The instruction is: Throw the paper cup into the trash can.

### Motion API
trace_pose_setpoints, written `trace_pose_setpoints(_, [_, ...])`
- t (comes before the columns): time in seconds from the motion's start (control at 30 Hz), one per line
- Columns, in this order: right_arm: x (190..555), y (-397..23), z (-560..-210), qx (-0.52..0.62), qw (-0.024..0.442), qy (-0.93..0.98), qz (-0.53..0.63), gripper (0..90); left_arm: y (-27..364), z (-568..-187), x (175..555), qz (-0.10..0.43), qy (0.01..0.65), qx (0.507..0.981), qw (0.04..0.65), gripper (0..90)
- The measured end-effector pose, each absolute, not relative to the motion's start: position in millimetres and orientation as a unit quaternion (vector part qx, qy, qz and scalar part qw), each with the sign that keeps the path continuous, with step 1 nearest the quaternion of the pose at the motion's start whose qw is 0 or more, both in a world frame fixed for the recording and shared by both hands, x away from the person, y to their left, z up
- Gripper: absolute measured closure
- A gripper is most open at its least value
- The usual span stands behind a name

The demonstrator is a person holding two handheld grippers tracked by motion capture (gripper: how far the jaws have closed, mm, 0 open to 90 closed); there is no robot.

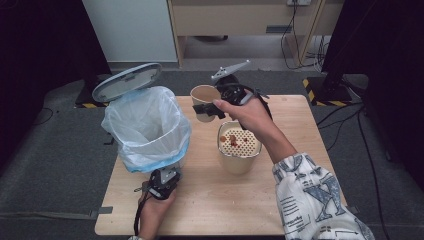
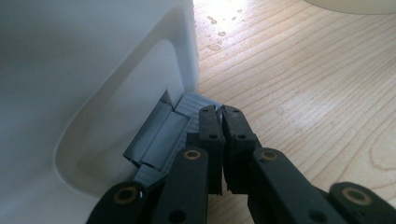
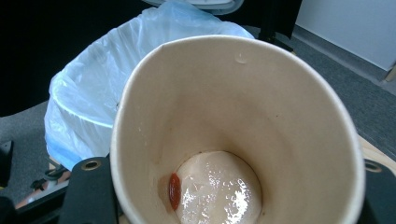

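While the right gripper (image 1: 212, 109) is clamped on a paper cup (image 1: 204, 100), the cup is held up above the far middle of the wooden table (image 1: 290, 200), just right of the bin's rim. Inside the cup (image 3: 233, 135), a wet bottom and one red bit stuck low on the wall can be seen. Just near of it, a beige strainer container (image 1: 239, 148) with reddish bits on its perforated top is parked on the table. Further left, the left gripper (image 1: 161, 184) is kept shut, jaws pressed together on the grey pedal (image 2: 161, 137) of the white pedal bin (image 1: 145, 125), whose lid (image 1: 127, 81) is propped open over a blue bag liner.
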State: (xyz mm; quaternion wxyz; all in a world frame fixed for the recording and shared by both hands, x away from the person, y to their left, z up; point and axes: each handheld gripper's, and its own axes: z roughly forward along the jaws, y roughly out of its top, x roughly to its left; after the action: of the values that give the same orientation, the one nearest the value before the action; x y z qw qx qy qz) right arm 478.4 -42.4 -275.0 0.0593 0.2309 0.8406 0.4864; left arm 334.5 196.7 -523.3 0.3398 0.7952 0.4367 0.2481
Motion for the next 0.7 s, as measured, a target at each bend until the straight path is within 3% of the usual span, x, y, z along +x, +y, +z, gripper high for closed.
trace_pose_setpoints(0.7, [476.2,11.6,-265.3,0.216,0.049,0.845,0.488,33.0,196.7,-523.2,334.4,0.246,0.437,0.795,0.340,86.4])
